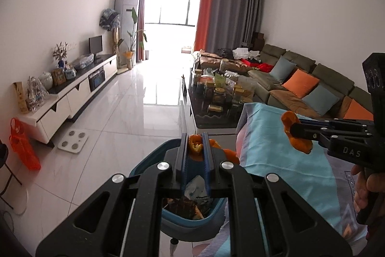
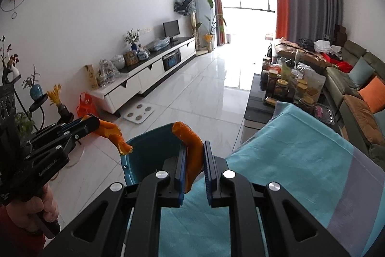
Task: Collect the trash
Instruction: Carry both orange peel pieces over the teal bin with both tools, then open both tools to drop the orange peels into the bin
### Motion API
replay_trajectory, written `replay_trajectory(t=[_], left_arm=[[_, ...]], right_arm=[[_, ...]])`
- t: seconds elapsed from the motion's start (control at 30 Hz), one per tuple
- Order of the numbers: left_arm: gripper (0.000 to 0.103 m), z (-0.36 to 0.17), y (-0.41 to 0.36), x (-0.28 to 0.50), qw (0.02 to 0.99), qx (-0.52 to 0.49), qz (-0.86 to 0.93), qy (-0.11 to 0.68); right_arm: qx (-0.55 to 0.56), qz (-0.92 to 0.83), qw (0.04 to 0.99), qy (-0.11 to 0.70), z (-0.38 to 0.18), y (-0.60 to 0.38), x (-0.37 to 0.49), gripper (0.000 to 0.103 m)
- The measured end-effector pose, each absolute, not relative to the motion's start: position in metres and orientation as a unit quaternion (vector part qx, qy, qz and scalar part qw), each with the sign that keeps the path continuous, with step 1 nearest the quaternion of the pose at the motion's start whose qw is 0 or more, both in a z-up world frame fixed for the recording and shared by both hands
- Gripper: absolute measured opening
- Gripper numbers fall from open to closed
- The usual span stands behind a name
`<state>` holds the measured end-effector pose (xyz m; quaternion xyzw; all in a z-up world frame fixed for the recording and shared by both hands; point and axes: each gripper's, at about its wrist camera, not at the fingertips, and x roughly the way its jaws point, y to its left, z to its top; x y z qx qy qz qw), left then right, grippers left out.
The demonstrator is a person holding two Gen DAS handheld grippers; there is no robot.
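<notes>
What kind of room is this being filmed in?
It looks like a home living room. A long sectional sofa with cushions runs along one wall, a low TV cabinet with a small screen faces it, and a cluttered coffee table stands between them.

R gripper [image 2: 195,165] at bottom centre, clamped on a curled strip of orange peel [image 2: 191,148]; the peel sits against the L pad, w/ a gap to the R pad. Just ahead, a teal trash bin [image 2: 154,148] on the white tile floor [image 2: 192,93]. Beside it at R, a counter w/ a turquoise cloth [image 2: 288,148]. L gripper [image 2: 96,123] comes in from the L edge, pinching another orange peel piece [image 2: 114,134] near the bin rim; a hand [image 2: 36,206] grips its handle.
</notes>
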<state>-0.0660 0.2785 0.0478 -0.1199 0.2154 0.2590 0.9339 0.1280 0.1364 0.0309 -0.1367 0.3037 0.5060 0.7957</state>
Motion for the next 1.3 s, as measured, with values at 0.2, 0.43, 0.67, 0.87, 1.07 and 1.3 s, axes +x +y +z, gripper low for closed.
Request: replay_trajectory(t=[0.2,0.43,0.67,0.87,1.07,1.3], left_arm=[[0.011,0.027,0.293,-0.041,0.924,-0.135,0.263,0.243],[0.011,0.003,0.311,-0.019,0.912,-0.153,0.272,0.267],[0.011,-0.028,0.331,0.003,0.897,-0.174,0.279,0.296],[0.011,-0.06,0.349,0.023,0.884,-0.198,0.275,0.321],[0.011,-0.092,0.362,0.04,0.873,-0.208,0.27,0.35],[0.011,-0.118,0.366,0.052,0.862,-0.211,0.268,0.376]], right_arm=[[-0.154,0.512,0.779,0.328,0.015,0.169,0.142,0.012],[-0.17,0.522,0.758,0.353,-0.006,0.201,0.151,0.012],[-0.18,0.535,0.731,0.384,-0.026,0.232,0.159,0.012],[-0.201,0.536,0.705,0.419,-0.052,0.265,0.167,0.012],[-0.235,0.524,0.685,0.449,-0.082,0.293,0.167,0.012],[-0.259,0.51,0.667,0.477,-0.102,0.31,0.167,0.012]])
